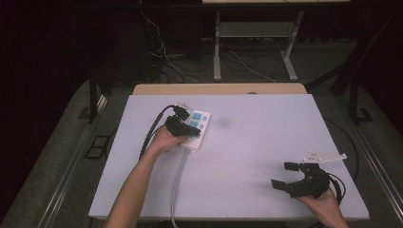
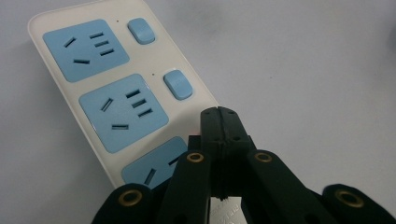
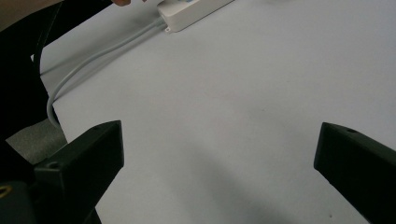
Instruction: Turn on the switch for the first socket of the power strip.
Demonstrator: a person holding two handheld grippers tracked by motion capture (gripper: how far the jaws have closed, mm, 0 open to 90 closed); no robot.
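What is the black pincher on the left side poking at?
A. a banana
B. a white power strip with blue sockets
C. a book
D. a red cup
B: in the left gripper view, the left gripper has its jaws shut together, with the tips over the edge of the white power strip, right by its blue sockets and switches.

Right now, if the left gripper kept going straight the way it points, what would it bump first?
Probably the power strip: the shut left gripper sits just over its edge beside the blue switches, though whether it already touches is unclear.
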